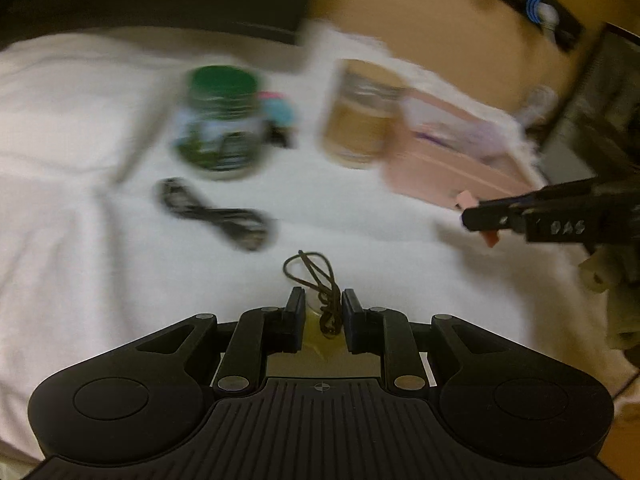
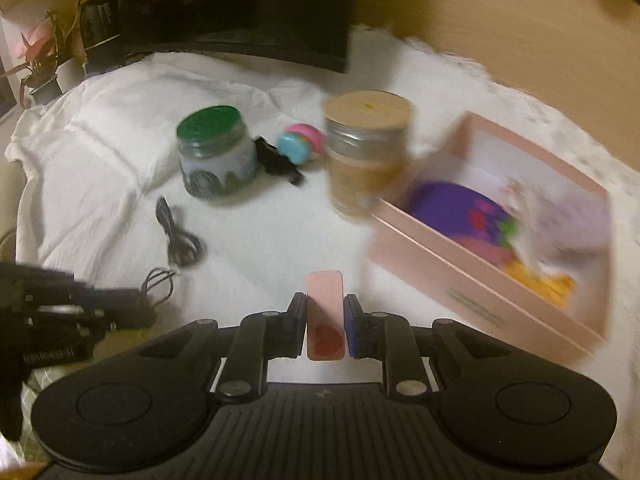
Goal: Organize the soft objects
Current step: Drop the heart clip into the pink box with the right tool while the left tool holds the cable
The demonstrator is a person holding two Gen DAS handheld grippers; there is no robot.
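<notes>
Pink flat rectangular soft piece with a red blotch at its near end stands at lower centre, clamped between the closed right gripper; left gripper, nearly closed, pinches a dark looped cord above the white cloth.

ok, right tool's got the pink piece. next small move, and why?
Probably carry the right tool toward the open pink box and hold over it. The pink piece is clamped between the pads, clear of the white cloth, and the box already holds soft items.
</notes>
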